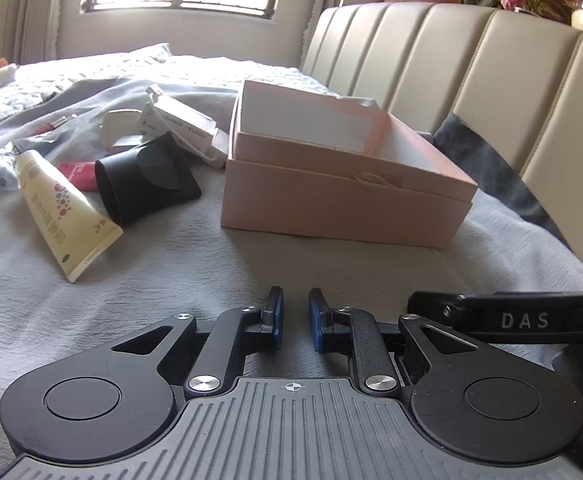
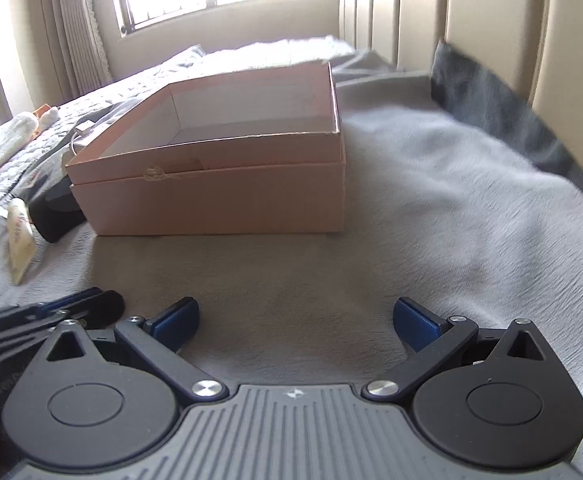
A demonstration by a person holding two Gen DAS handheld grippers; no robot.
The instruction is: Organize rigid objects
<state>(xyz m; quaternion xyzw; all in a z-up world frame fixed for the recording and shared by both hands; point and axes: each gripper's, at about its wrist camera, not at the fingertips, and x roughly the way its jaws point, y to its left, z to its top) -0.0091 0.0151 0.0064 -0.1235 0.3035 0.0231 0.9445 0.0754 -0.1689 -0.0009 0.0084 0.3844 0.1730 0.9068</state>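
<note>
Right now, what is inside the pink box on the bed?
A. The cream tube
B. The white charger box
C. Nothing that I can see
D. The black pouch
C. The pink box shows only its bare white interior in both views, while the cream tube, black pouch and white charger box all lie on the bedspread to its left.

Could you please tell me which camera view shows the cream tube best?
The left wrist view shows the cream tube best: it lies in full on the grey blanket, cap to crimped end, left of the pink box. The right wrist view catches only a blurred sliver of it at the left edge.
</note>
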